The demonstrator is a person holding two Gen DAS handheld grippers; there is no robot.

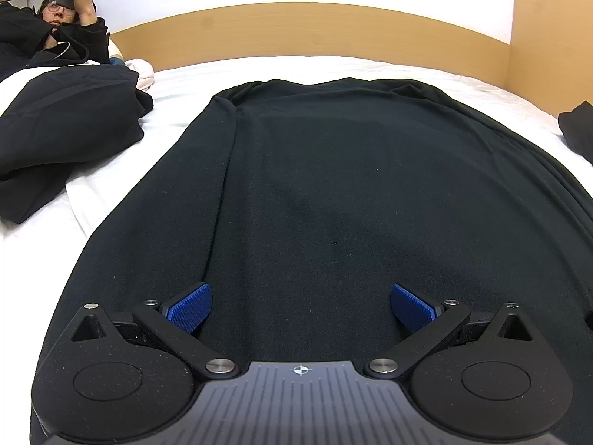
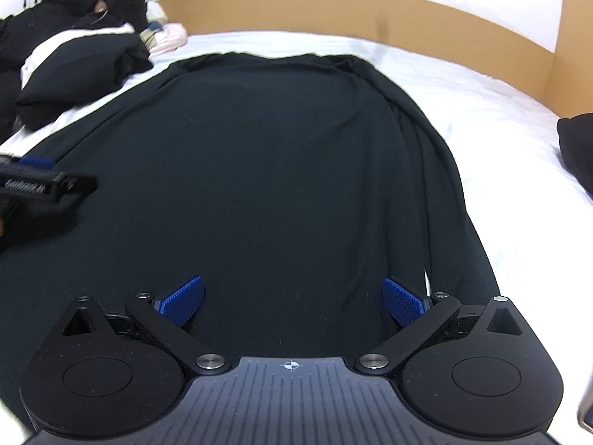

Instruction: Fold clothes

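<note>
A black garment point(image 1: 333, 193) lies spread flat on the white bed point(image 1: 122, 170), its sides folded in toward the middle. It also fills the right wrist view point(image 2: 259, 185). My left gripper point(image 1: 301, 307) is open and empty, its blue pads point(image 1: 191, 307) wide apart just above the garment's near end. My right gripper point(image 2: 292, 302) is open and empty over the near end too, close to the garment's right folded edge. The left gripper also shows at the left edge of the right wrist view point(image 2: 44, 181).
A wooden headboard point(image 1: 315, 37) runs along the far side. A person in black point(image 1: 55, 37) lies at the far left beside a pile of black clothes point(image 1: 63, 141). Another dark item point(image 1: 578, 133) lies at the right edge of the bed.
</note>
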